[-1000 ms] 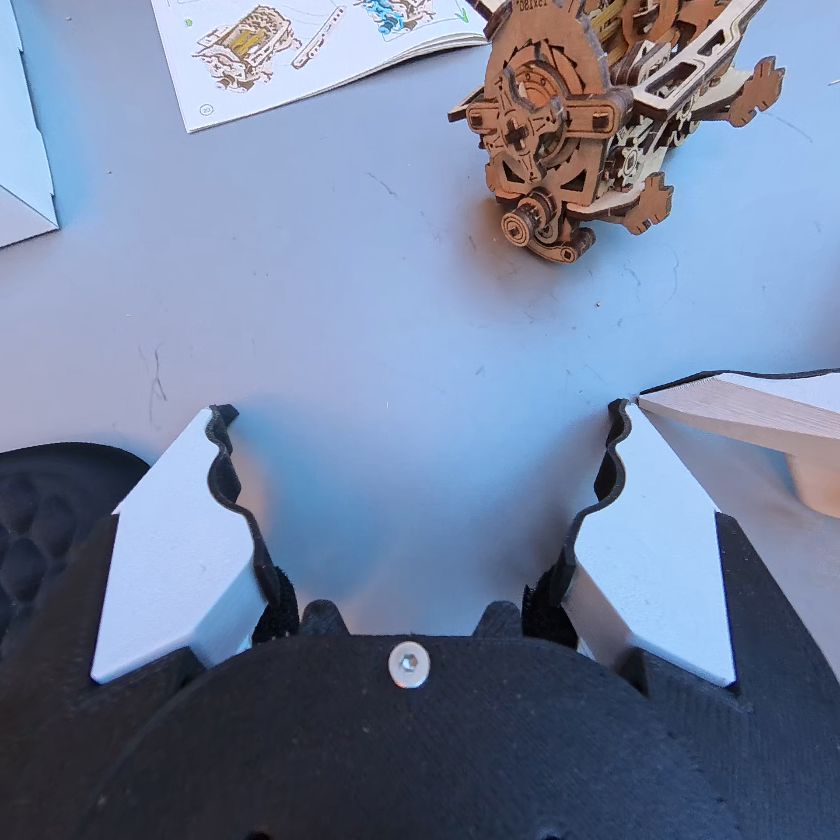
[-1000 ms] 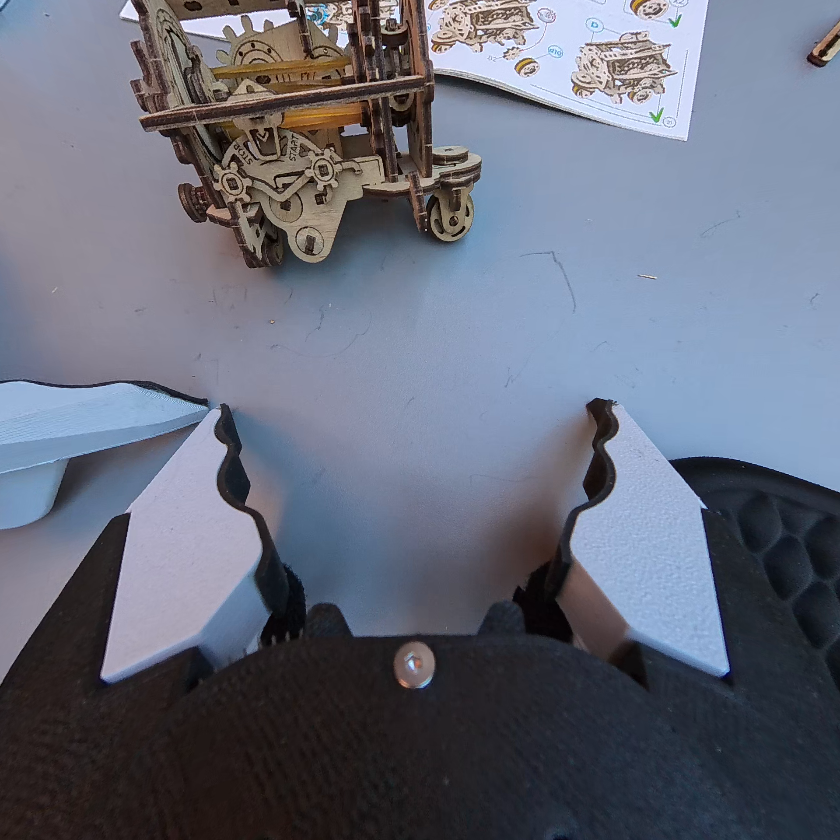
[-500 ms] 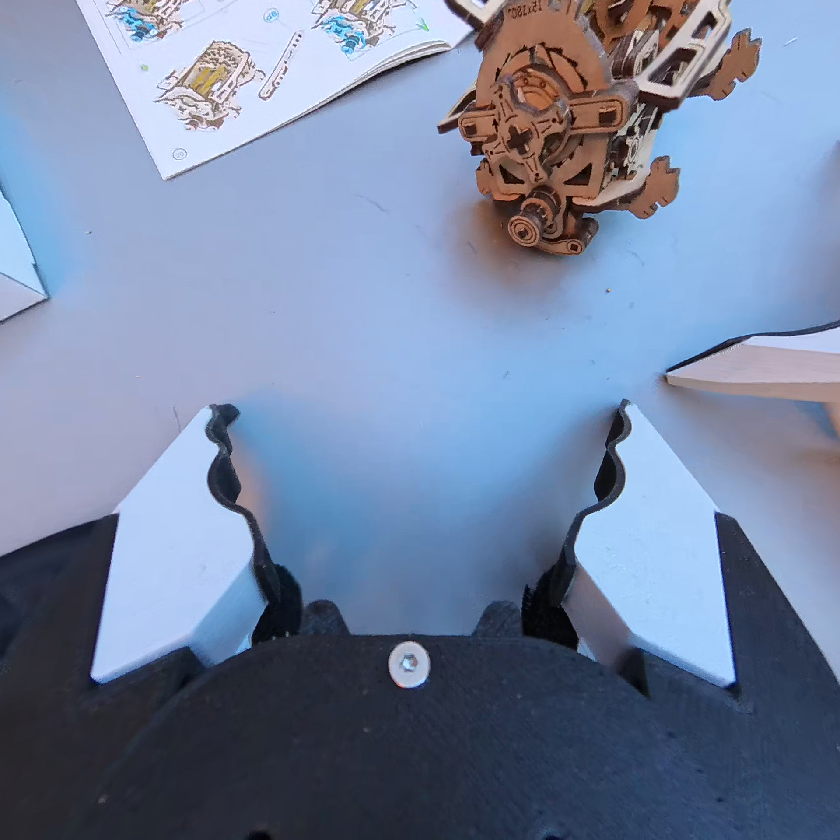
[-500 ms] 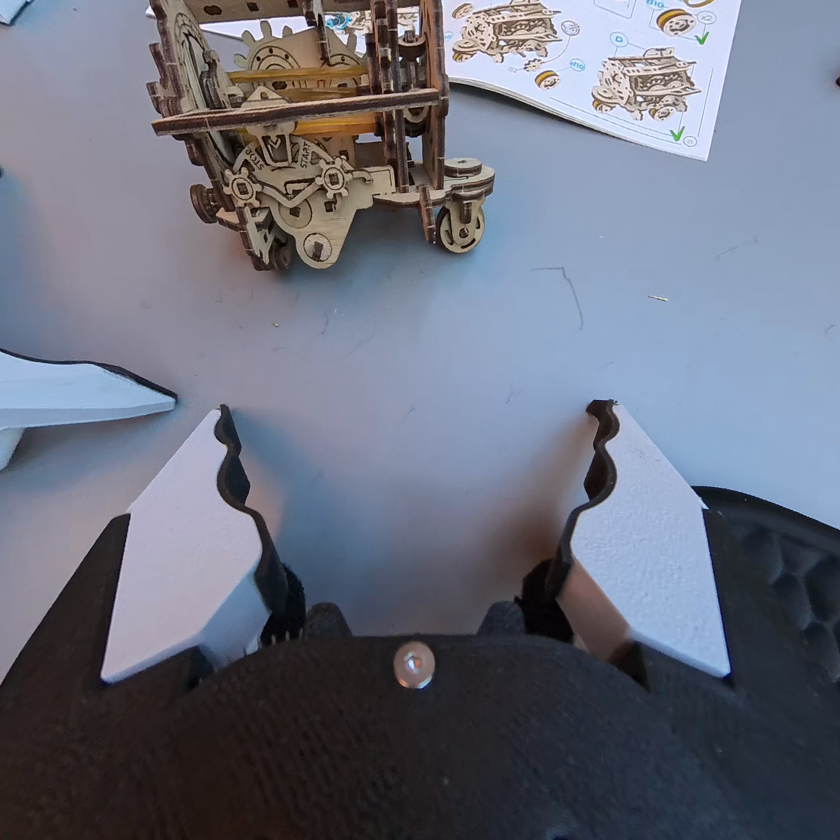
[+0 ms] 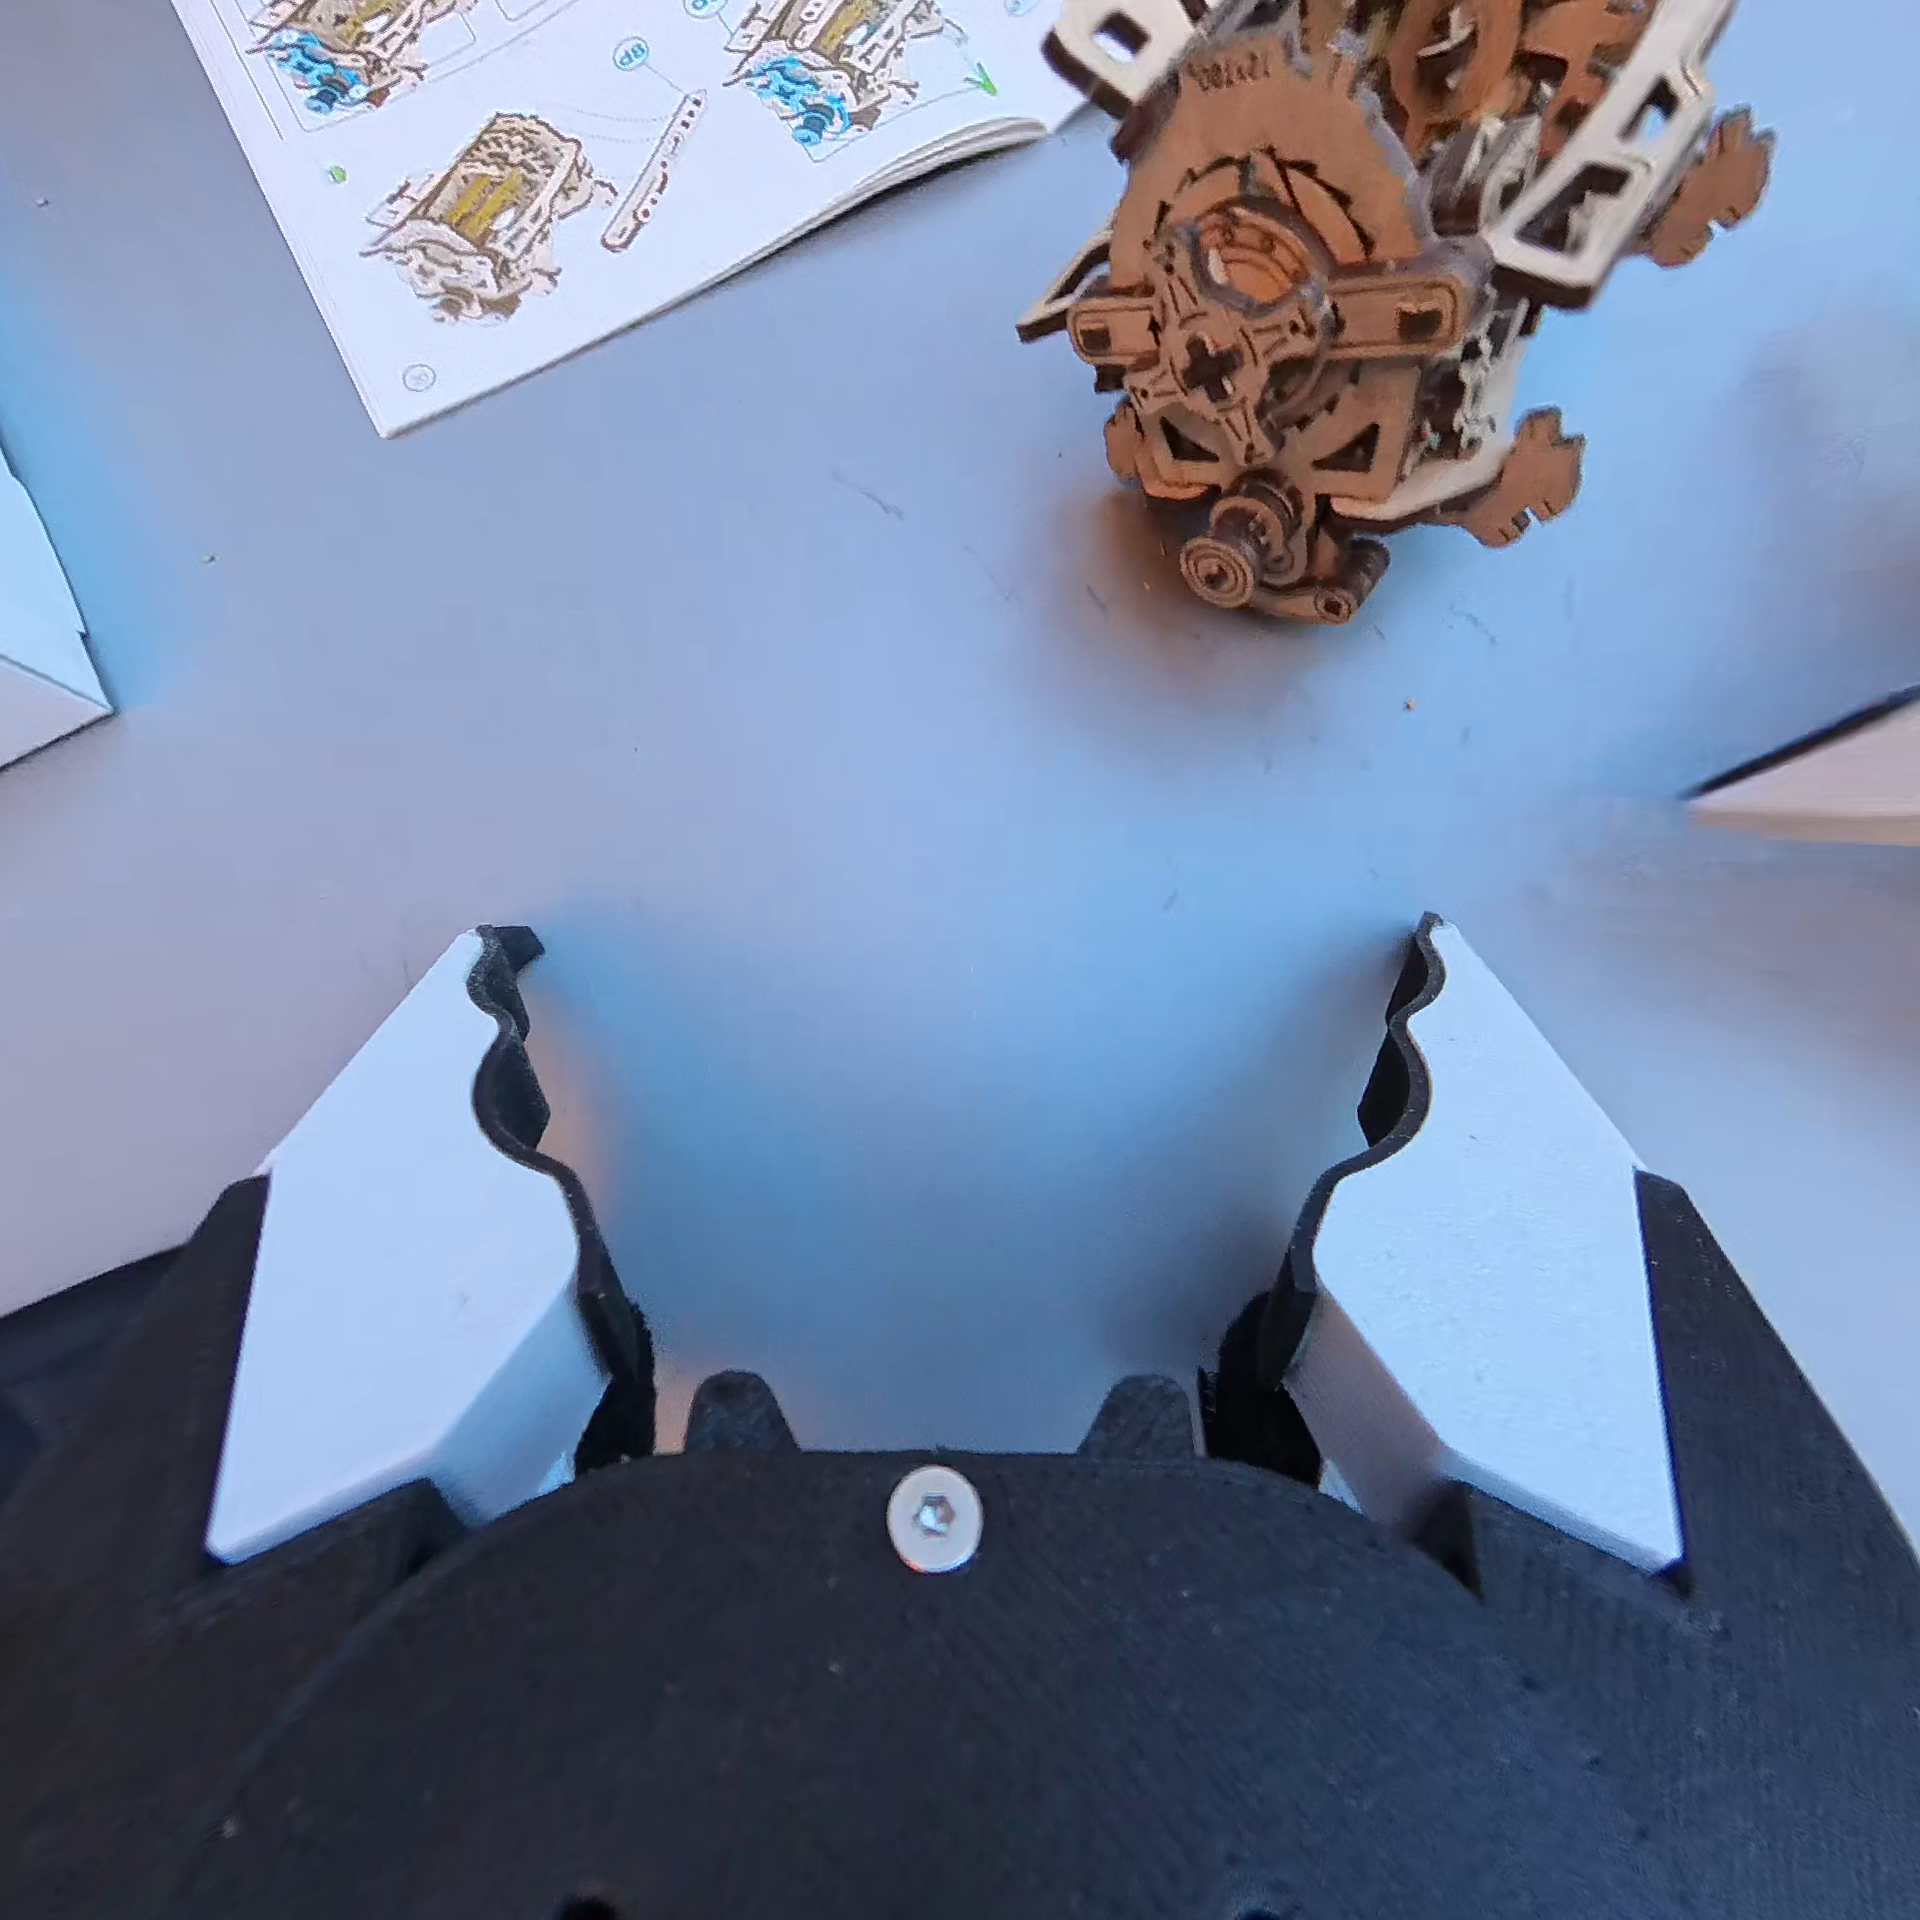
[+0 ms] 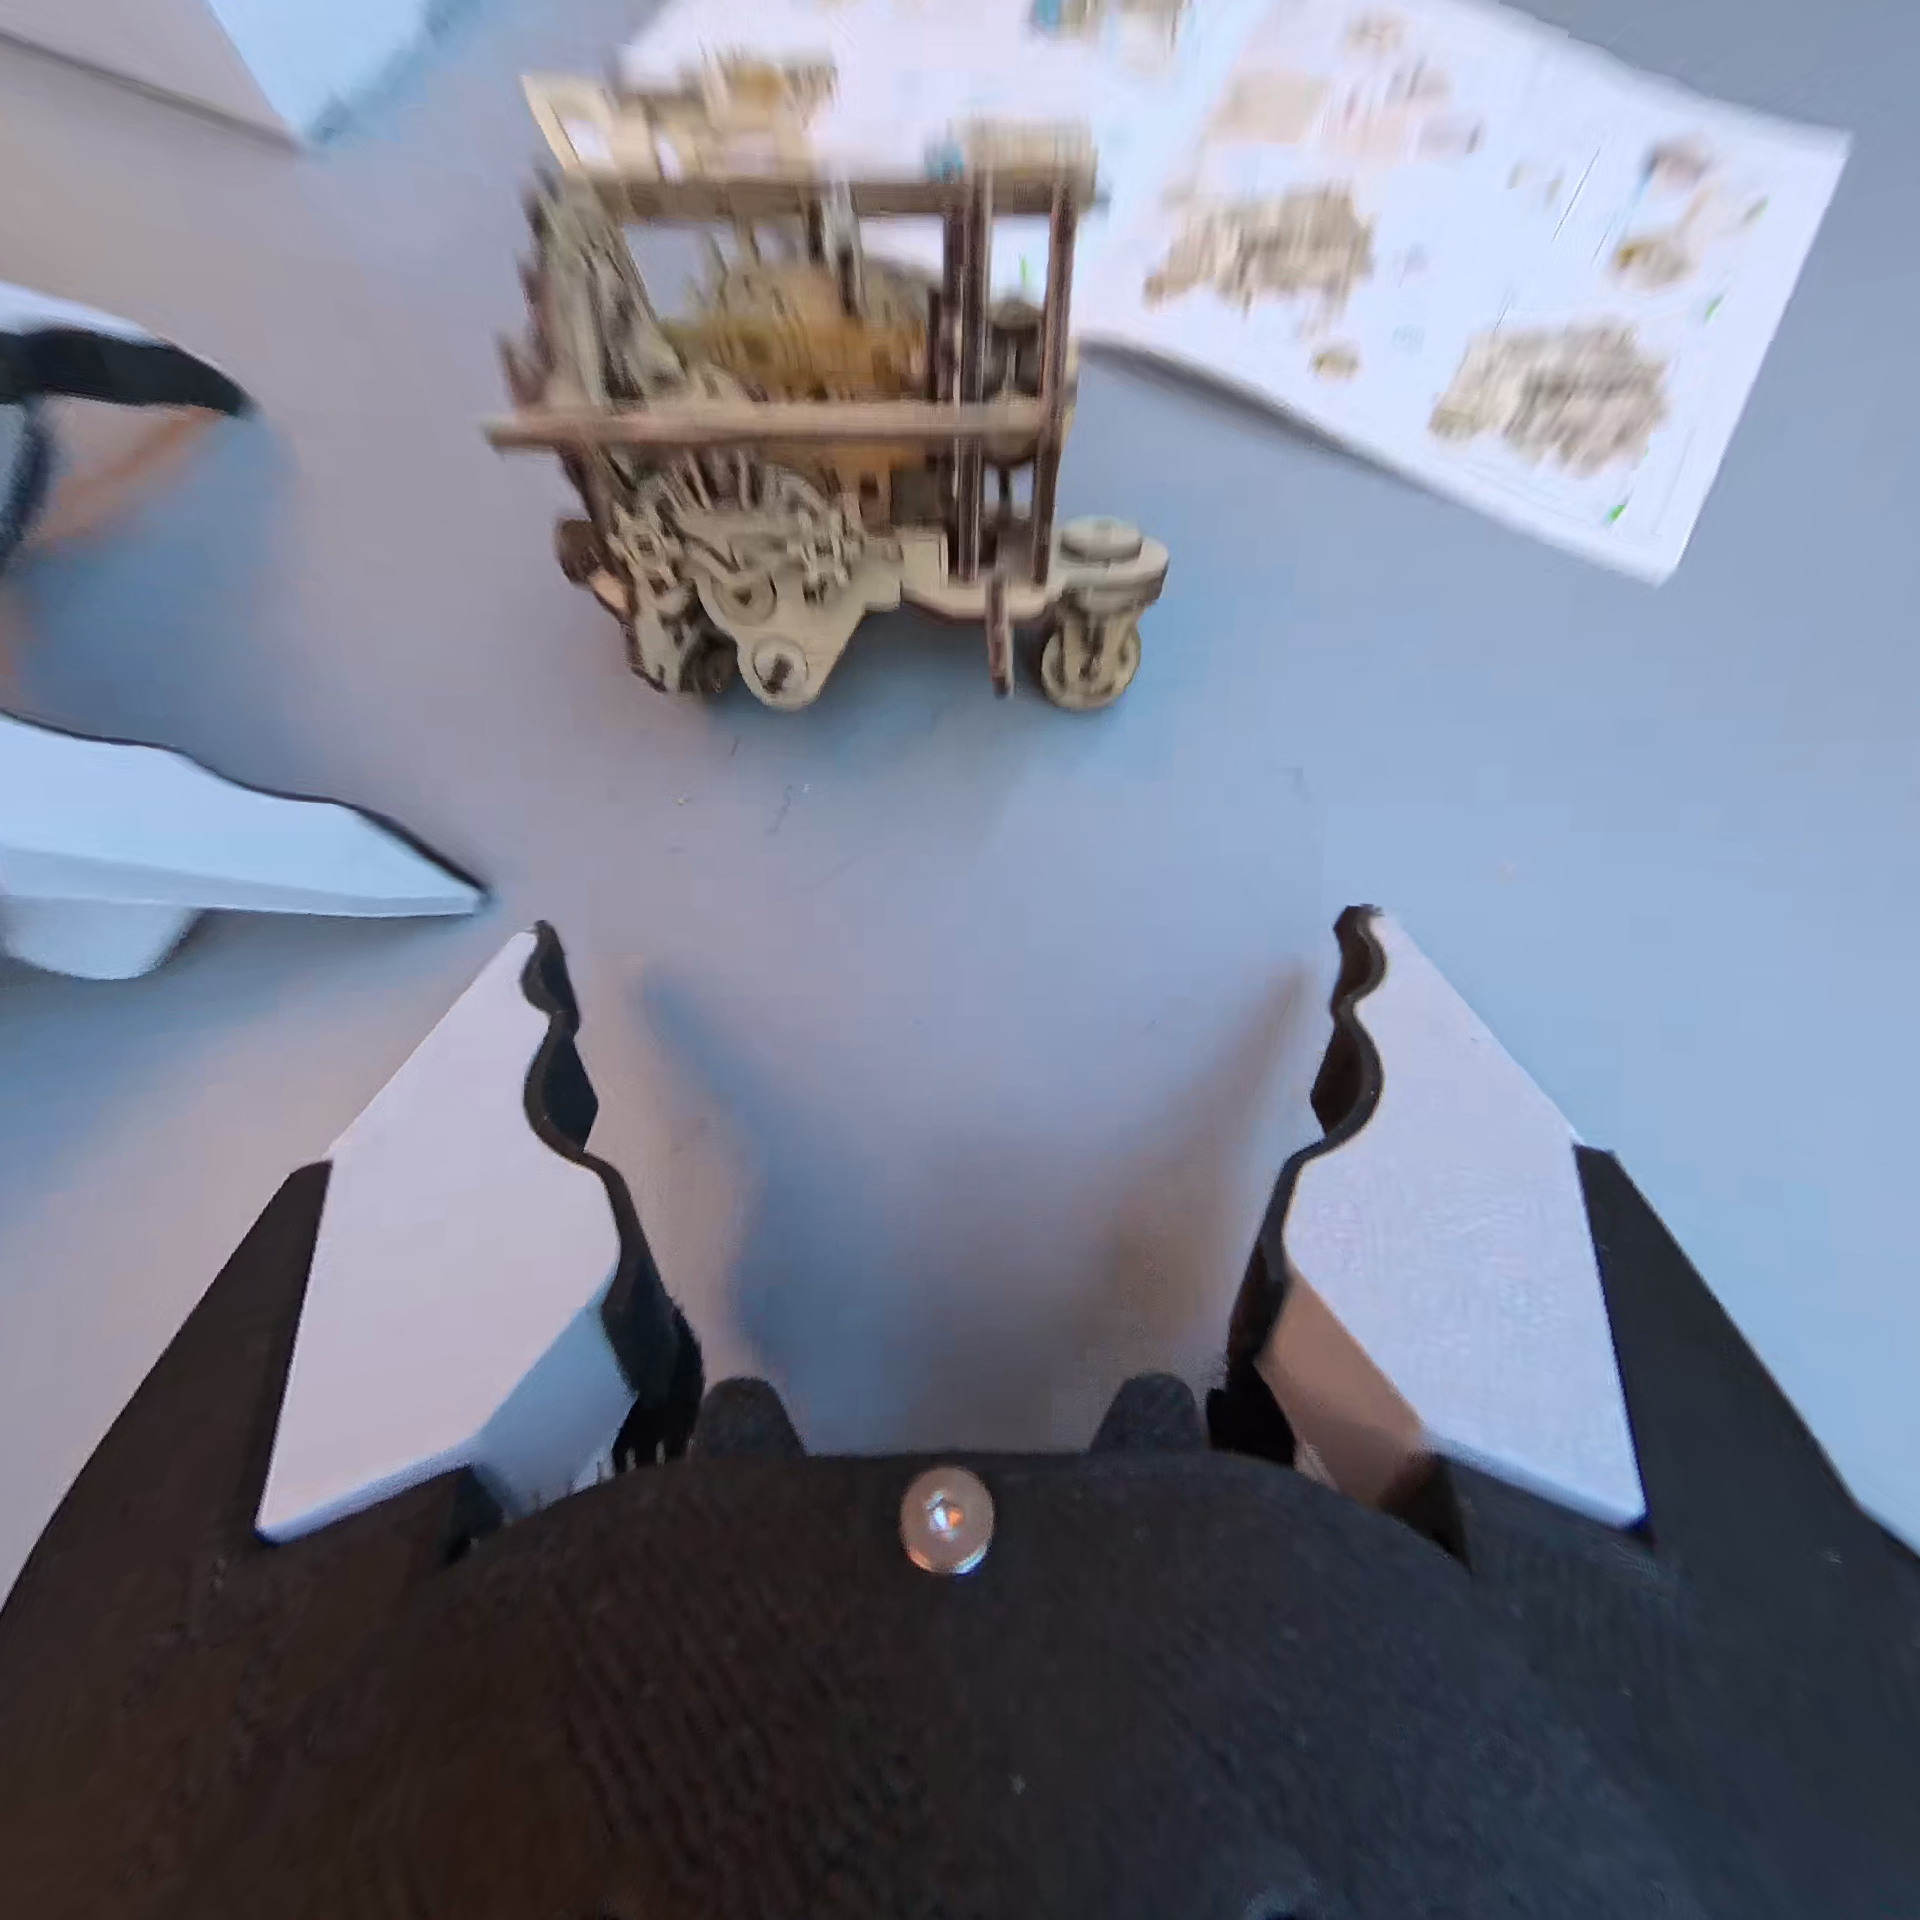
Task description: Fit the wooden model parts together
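A part-built wooden model with gears and small wheels (image 5: 1309, 332) stands on the grey table (image 5: 831, 644), ahead and to the right of my left gripper (image 5: 966, 935). That gripper is open and empty, above the table. In the right wrist view the same model (image 6: 821, 457) stands straight ahead of my right gripper (image 6: 951, 930), which is open and empty too. This view is blurred. The left gripper's white finger (image 6: 260, 862) shows at the left of the right wrist view. The right gripper's finger (image 5: 1829, 790) shows at the right edge of the left wrist view.
An open instruction booklet (image 5: 582, 177) lies behind and left of the model; it also shows in the right wrist view (image 6: 1455, 270) behind and right of it. A white box corner (image 5: 42, 644) sits at the left edge. A black padded thing (image 5: 62, 1382) lies under my left gripper.
Both grippers have risen and pulled back, so the model sits farther off in the right wrist view. The right gripper's finger has slid toward the right edge of the left wrist view.
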{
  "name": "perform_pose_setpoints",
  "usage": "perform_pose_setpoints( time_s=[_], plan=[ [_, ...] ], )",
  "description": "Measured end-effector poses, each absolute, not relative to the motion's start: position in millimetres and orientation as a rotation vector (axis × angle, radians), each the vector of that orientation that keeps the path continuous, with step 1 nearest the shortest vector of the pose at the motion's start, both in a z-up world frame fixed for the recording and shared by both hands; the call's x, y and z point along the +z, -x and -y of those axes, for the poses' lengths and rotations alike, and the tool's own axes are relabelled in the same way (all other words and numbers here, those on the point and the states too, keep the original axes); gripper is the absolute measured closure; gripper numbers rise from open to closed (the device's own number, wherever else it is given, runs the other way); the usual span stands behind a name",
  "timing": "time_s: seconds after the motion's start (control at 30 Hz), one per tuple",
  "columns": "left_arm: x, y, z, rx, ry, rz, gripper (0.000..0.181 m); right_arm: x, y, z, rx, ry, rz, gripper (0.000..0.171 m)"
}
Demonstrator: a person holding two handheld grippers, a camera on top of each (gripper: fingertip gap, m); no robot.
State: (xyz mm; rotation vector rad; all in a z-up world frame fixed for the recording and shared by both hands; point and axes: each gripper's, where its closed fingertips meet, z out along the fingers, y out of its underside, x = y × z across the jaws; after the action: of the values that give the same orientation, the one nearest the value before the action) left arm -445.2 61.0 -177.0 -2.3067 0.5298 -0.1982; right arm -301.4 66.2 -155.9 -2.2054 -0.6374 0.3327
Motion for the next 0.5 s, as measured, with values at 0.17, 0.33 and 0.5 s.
perform_pose_setpoints(
  time_s=[0.17,0.33,0.5],
  plan=[
    [-173.2,438.5,-68.9,-0.229,2.288,-0.523,0.027,4.8,268.2,-80.3,0.180,1.563,0.732,0.033],
    [-78.8,440.5,-66.9,-0.532,1.860,-0.365,0.038,86.5,264.1,-119.6,0.353,1.386,0.723,0.041],
    [36.6,515.4,-67.5,-0.439,1.476,-0.332,0.067,128.4,298.4,-152.6,0.381,1.245,0.770,0.059]
  ],
)
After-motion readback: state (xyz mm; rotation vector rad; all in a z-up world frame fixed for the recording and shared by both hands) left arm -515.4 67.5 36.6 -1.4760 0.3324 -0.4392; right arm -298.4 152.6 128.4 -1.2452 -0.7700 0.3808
